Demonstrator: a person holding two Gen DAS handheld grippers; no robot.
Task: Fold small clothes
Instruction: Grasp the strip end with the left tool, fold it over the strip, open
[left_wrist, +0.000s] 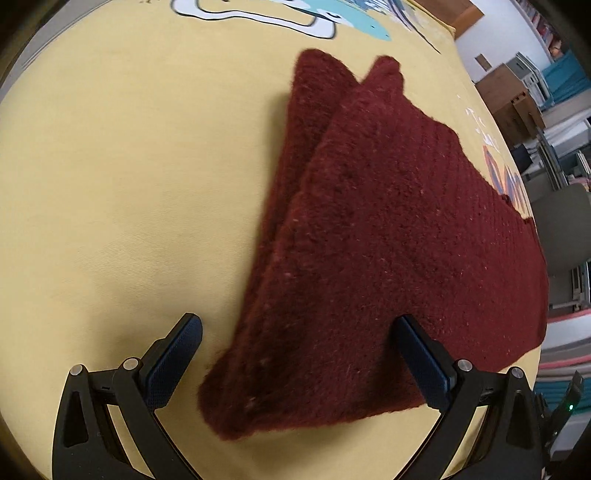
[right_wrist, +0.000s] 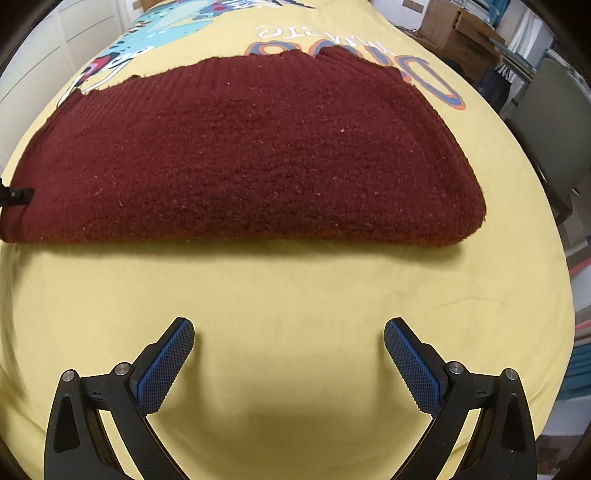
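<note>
A dark red knitted garment (left_wrist: 369, 236) lies folded flat on the yellow printed cloth (left_wrist: 110, 184). In the left wrist view its near corner reaches between the fingers of my left gripper (left_wrist: 297, 354), which stands open above it; the jaws are wide apart and hold nothing. In the right wrist view the same garment (right_wrist: 251, 158) stretches across the upper half, its folded edge facing me. My right gripper (right_wrist: 290, 354) hovers open over bare yellow cloth (right_wrist: 288, 295), well short of that edge. A black tip of the other gripper (right_wrist: 16, 195) shows at the garment's left end.
The yellow cloth carries cartoon prints (left_wrist: 280, 14) and orange lettering (right_wrist: 424, 70) at its far side. Cardboard boxes (right_wrist: 454, 26), a grey chair (right_wrist: 554, 122) and shelves (left_wrist: 546, 29) stand beyond the table's right edge.
</note>
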